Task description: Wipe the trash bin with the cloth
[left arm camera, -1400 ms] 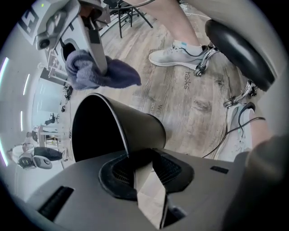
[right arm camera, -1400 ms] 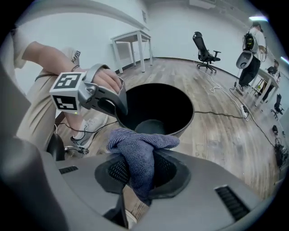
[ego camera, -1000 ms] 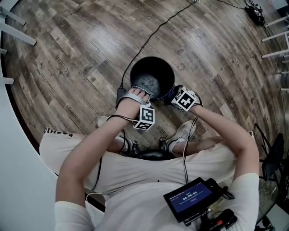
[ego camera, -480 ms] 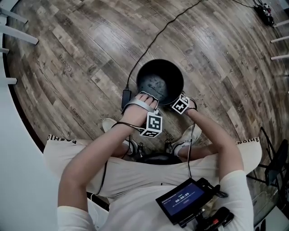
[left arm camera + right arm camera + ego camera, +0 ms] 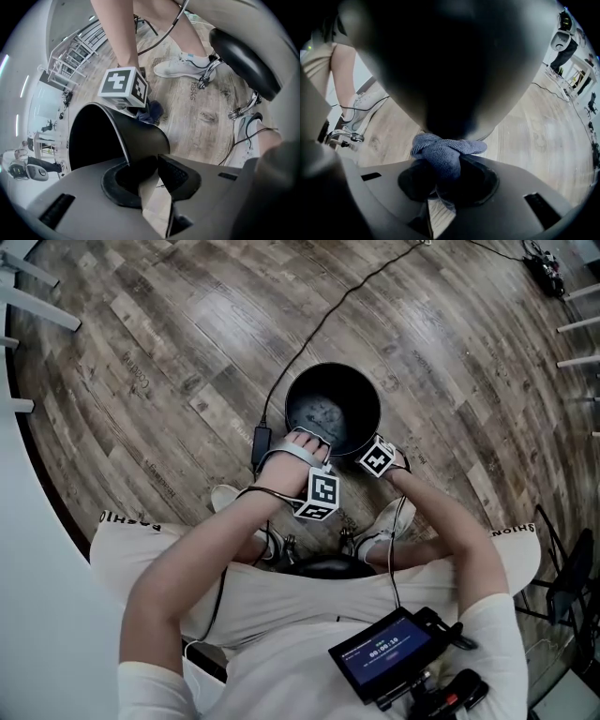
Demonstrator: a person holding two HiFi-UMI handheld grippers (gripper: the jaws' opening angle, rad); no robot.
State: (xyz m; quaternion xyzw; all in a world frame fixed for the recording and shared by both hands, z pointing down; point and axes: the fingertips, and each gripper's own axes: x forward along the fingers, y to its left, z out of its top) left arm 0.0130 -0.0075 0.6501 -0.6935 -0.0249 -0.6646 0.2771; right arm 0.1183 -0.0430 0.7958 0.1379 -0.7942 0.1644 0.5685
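1. Closest in, a black handset with a lit blue screen (image 5: 389,651) hangs at the seated person's chest. Below it are the black padded stool seat (image 5: 323,565) and a pair of white trainers (image 5: 386,521) planted on the floor.

2. Just past the feet, the left gripper (image 5: 152,168) has its jaws clamped over the near rim of the black round plastic trash bin (image 5: 361,395), with one jaw inside the wall and one outside.

3. Beside it, the right gripper (image 5: 440,176) is held low against the bin's outer wall. Its jaws are closed on a bunched blue-grey microfibre cloth (image 5: 443,150), and the wad pokes out in front and presses on the dark side near the base.

4. The bin stands upright on the pale wood-plank floor (image 5: 169,343), between the person's shoes, and looks empty inside.

5. My guess is the bin is light, with thin and fairly stiff walls. It would likely skid or tip on the smooth boards under any sideways rubbing. The rim is the sensible place to pin it, opposite the wiping side.

6. The cloth is soft and floppy. It is best pinched at a gathered fold so a fat pad stays free to rub, though it could slip out if dragged hard.

7. Farther off, a thin black cable (image 5: 328,306) trails away across the floor.
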